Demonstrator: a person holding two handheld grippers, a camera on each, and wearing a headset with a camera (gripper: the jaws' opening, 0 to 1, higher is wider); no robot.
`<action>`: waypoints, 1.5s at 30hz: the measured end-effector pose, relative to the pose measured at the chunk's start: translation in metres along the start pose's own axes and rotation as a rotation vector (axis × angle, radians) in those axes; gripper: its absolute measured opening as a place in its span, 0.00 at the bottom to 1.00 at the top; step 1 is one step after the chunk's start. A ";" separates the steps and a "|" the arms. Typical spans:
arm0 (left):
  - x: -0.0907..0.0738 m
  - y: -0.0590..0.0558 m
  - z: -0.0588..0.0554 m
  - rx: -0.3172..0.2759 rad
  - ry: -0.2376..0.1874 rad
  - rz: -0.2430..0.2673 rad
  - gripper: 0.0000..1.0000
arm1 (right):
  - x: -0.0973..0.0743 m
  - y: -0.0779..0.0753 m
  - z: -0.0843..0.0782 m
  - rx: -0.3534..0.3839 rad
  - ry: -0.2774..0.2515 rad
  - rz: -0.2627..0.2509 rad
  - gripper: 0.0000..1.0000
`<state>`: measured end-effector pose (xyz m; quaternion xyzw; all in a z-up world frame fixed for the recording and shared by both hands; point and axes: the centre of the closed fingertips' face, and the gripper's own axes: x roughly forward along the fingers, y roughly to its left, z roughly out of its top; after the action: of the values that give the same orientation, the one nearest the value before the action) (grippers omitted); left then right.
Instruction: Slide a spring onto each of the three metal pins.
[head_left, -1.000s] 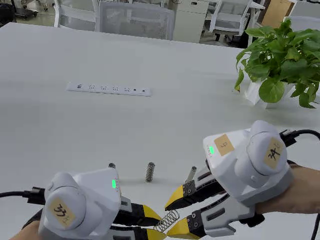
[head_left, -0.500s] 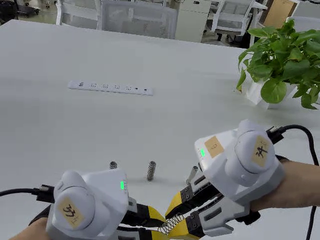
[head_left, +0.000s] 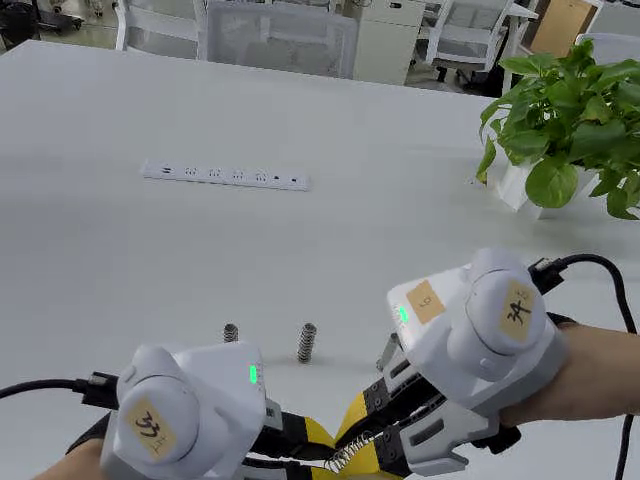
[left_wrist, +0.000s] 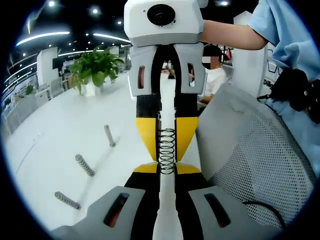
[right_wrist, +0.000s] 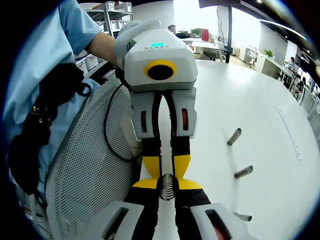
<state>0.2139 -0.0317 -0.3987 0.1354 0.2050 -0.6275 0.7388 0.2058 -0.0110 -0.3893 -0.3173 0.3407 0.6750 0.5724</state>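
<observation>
Left gripper (left_wrist: 166, 169) and right gripper (left_wrist: 166, 156) both pinch the last spring (left_wrist: 166, 142) tip to tip near the bare pin (left_wrist: 108, 135); two pins (left_wrist: 84, 165) look loaded, so one gripper must release before threading.

On the surface (head_left: 120, 260), left pin (head_left: 231, 327), middle pin (head_left: 309, 327) and right pin (head_left: 386, 350) stand in a row, the first two carrying fitted springs (head_left: 306, 347). Nearer, a loose spring (head_left: 348, 453) sits between the left hand-held gripper (head_left: 318, 450) and right hand-held gripper (head_left: 358, 440). The power strip (head_left: 225, 176) lies far left and the plant (head_left: 570, 110) far right.

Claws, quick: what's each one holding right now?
Left claw: closed on one end of the spring.
Right claw: closed on the same spring's other end.
</observation>
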 end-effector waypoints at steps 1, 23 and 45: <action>0.000 0.000 0.000 -0.004 -0.001 0.001 0.06 | 0.000 0.000 -0.001 -0.004 0.003 -0.001 0.08; 0.000 -0.001 0.004 -0.033 -0.031 0.010 0.06 | -0.003 0.001 0.000 -0.014 0.016 0.012 0.07; 0.000 -0.001 0.004 -0.042 -0.046 0.016 0.07 | -0.002 0.001 0.000 -0.026 0.039 0.020 0.08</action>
<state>0.2130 -0.0332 -0.3952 0.1074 0.2000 -0.6201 0.7510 0.2049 -0.0120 -0.3872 -0.3342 0.3463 0.6787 0.5548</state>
